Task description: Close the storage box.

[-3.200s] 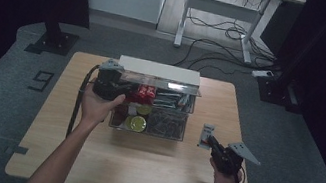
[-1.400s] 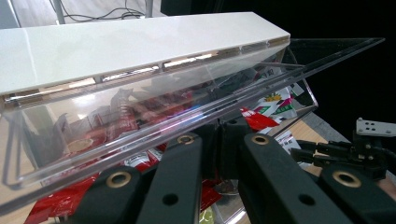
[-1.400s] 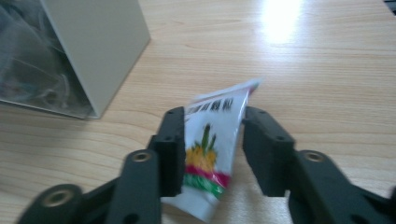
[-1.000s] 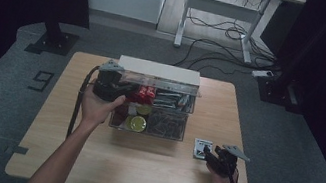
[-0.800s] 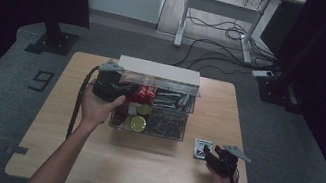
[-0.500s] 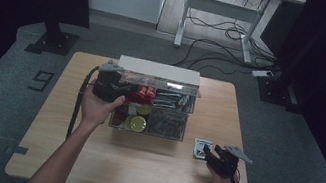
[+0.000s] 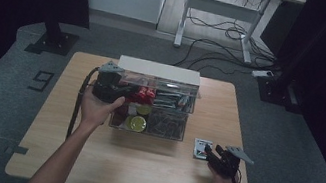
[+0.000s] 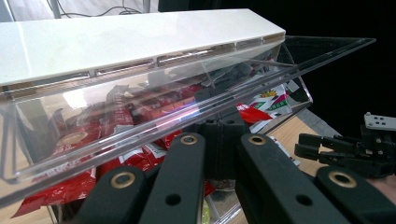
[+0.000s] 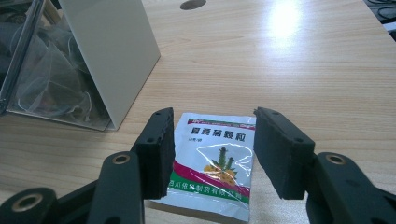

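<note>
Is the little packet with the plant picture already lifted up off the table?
No. In the right gripper view the packet lies flat on the wooden table, with the right gripper jaws standing open on either side of it.

R hand-held gripper (image 9: 212, 149) sits low over the wooden bench (image 9: 299, 60), jaws apart w/ a sachet (image 9: 212, 163) lying flat between them. Left pad overlaps the sachet's edge; right pad stands just clear, bench showing in the gap. Sachet: white, green band w/ print on top, plant pic in the middle. Upper left: clear organizer box (image 9: 51, 88) w/ a cream side panel, mesh tea bags (image 9: 46, 79) inside.
</note>
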A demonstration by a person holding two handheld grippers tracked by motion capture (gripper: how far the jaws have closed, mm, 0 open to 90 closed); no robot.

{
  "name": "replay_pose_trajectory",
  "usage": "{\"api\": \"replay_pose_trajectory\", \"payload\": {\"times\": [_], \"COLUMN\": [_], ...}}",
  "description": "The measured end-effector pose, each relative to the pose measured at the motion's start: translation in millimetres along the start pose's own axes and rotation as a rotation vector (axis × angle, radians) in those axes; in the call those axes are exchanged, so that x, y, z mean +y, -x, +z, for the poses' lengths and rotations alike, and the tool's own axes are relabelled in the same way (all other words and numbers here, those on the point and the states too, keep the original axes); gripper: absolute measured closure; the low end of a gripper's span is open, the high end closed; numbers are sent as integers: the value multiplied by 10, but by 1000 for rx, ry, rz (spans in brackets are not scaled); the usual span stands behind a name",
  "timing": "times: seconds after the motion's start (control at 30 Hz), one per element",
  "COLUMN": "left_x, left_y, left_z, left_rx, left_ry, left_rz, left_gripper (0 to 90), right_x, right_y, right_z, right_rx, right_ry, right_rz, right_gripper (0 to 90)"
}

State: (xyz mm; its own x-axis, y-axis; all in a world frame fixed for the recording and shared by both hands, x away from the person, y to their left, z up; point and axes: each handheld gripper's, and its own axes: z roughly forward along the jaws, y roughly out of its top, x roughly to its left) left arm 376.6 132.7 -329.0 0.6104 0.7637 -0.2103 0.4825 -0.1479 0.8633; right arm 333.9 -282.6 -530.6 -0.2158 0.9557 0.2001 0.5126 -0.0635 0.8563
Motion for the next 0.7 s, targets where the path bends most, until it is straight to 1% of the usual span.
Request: {"api": "replay_pose_trajectory", "payload": {"times": [0.17, 0.3, 0.7], "left_x": [-27, -57, -195], "left_y": [10, 14, -30], "left_z": [-42, -69, -109], "left_rx": [-8, -9, -12], "left_ry": [7, 3, -11], "left_rz": [-2, -3, -10], "left_gripper": [900, 900, 900], "right_x": [-5, -8, -24], "right_y": [2, 1, 16], "right_z": [-1, 1, 10], "right_rx": [9, 11, 17], "right_ry": [-4, -7, -20], "right_rz": [3, 5, 8], "right_gripper": [485, 486, 495]}}
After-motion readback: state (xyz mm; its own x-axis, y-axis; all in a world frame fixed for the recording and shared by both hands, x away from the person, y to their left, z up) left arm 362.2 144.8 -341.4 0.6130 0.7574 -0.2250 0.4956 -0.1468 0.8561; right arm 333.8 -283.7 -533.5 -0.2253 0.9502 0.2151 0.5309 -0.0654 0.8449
